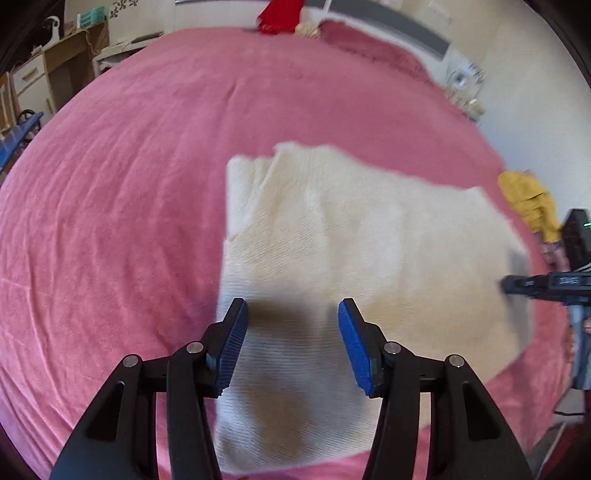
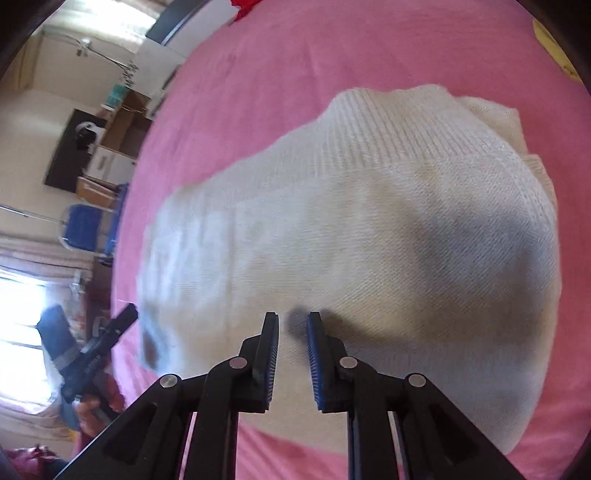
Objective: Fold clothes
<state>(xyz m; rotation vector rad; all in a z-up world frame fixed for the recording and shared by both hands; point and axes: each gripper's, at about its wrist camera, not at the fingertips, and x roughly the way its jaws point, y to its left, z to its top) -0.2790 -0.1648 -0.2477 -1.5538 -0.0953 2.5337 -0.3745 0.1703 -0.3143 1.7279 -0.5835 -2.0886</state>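
A cream knitted sweater (image 1: 351, 236) lies folded flat on the pink bed cover (image 1: 122, 192). It also fills the right wrist view (image 2: 369, 236), with a folded part bunched at its far right end. My left gripper (image 1: 293, 308) is open and empty, hovering over the sweater's near edge. My right gripper (image 2: 292, 320) is open with a narrow gap, empty, just above the sweater. The right gripper shows at the right edge of the left wrist view (image 1: 509, 284). The left gripper shows at the left of the right wrist view (image 2: 129, 314).
A red garment (image 1: 277, 14) lies at the far end of the bed. A yellow garment (image 1: 528, 203) lies at the bed's right edge. Wooden shelves (image 1: 55, 70) and a blue chair (image 2: 83, 227) stand beside the bed.
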